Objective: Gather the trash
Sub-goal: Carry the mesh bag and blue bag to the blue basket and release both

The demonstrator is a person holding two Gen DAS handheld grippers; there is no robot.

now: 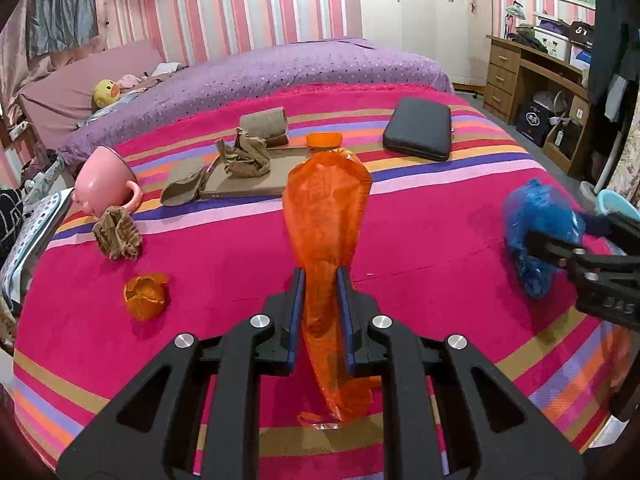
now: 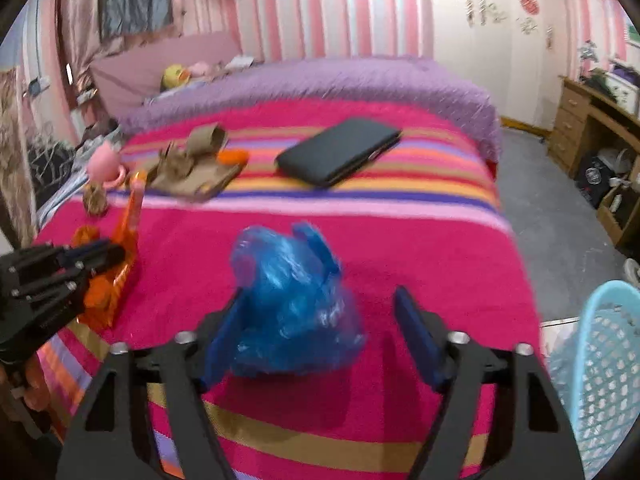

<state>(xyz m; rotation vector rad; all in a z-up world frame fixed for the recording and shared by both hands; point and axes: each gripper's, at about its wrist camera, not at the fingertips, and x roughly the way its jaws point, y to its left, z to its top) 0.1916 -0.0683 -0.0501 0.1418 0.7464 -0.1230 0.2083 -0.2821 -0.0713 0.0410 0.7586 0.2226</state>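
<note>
My left gripper [image 1: 320, 280] is shut on an orange plastic bag [image 1: 326, 216] and holds it upright above the striped pink blanket [image 1: 420, 248]. It also shows in the right wrist view [image 2: 120, 256]. My right gripper [image 2: 320, 300] is open with its fingers on either side of a crumpled blue plastic bag [image 2: 292, 304] lying on the blanket. The blue bag shows in the left wrist view [image 1: 536, 232] at the right. A small orange scrap [image 1: 145, 296] lies on the blanket at the left.
A light blue mesh basket [image 2: 600, 360] stands beside the bed at the right. A pink mug [image 1: 105, 182], brown crumpled pieces [image 1: 118, 234], a cardboard tray [image 1: 248, 178] and a black case [image 1: 418, 128] lie further back. A wooden desk [image 1: 532, 76] stands at the right.
</note>
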